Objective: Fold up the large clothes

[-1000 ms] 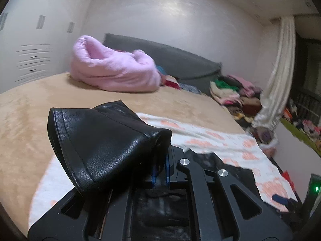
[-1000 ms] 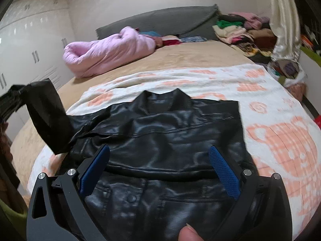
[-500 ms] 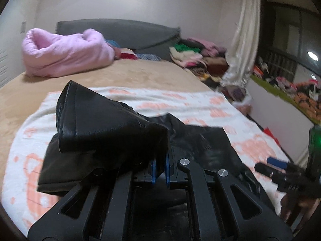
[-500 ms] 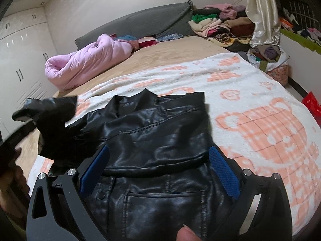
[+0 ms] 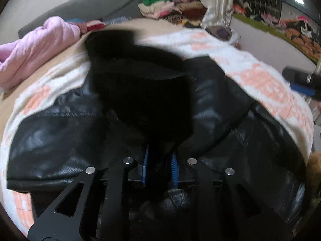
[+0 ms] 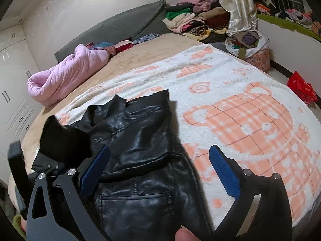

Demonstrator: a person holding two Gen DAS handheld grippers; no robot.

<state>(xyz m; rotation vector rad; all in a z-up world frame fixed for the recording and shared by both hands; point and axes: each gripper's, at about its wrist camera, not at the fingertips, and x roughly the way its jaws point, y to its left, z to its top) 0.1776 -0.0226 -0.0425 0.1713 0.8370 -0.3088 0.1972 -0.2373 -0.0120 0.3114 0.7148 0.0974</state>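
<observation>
A black leather jacket (image 6: 140, 160) lies on a white blanket with orange bears (image 6: 240, 104) on the bed. My left gripper (image 5: 159, 166) is shut on the jacket's sleeve (image 5: 140, 92), holding it over the jacket body (image 5: 50, 140); the view is blurred. The sleeve (image 6: 64, 140) and the left gripper (image 6: 16, 164) show at the left of the right wrist view. My right gripper (image 6: 160, 172) is open and empty, hovering over the jacket's right edge. Its tip (image 5: 301, 82) shows at the right of the left wrist view.
A pink quilt (image 6: 68, 74) is bundled at the bed's far left by the grey headboard (image 6: 112, 28). Piles of clothes (image 6: 192, 20) and a full bag (image 6: 250, 46) sit past the bed's far right. A red bag (image 6: 303, 88) lies on the floor.
My left gripper has carried the sleeve to the right, over the jacket body, and now looks down on it. My right gripper has shifted right, toward the jacket's right edge.
</observation>
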